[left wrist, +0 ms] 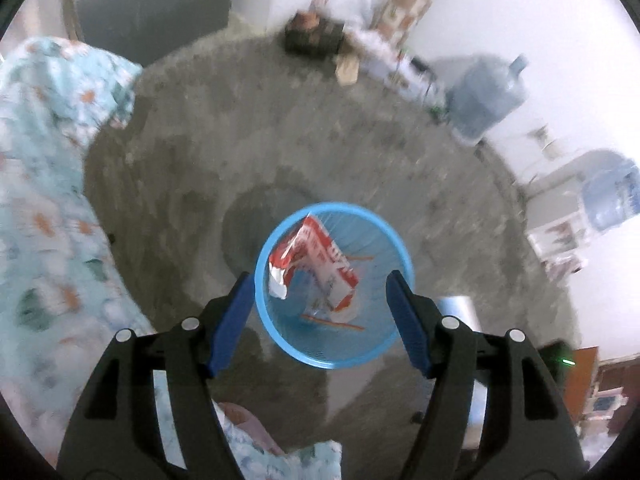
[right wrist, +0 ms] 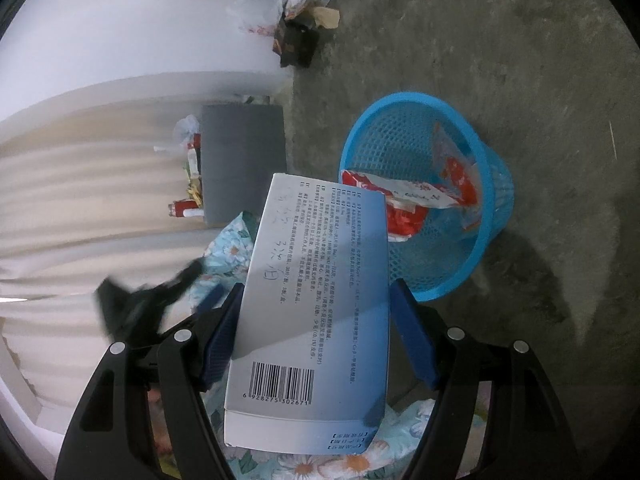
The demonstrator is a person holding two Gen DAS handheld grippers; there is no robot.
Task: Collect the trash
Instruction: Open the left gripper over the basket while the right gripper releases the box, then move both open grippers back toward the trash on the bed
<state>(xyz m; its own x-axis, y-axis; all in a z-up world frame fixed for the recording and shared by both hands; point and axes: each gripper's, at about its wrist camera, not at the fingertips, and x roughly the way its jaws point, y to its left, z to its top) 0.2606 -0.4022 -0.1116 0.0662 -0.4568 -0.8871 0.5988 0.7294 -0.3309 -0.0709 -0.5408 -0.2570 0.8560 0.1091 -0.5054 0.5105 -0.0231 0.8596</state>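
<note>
- Right wrist view, nearest: the right gripper (right wrist: 316, 300) has a white-and-blue printed cardboard box (right wrist: 316, 304) between its blue pads, long axis running forward along the fingers. The left pad touches the box edge; a slight gap shows at the right, so I cannot tell how firm the hold is.
- Beyond, ahead and to the right, stands the blue plastic mesh wastebasket (right wrist: 492, 184) on the grey concrete floor (right wrist: 520, 60), red-and-white wrappers (right wrist: 404, 204) inside.
- Left wrist view: the left gripper (left wrist: 320, 284) hangs wide open and empty directly above that basket (left wrist: 280, 340), so it is nearer, but the box rides with the right.
</note>
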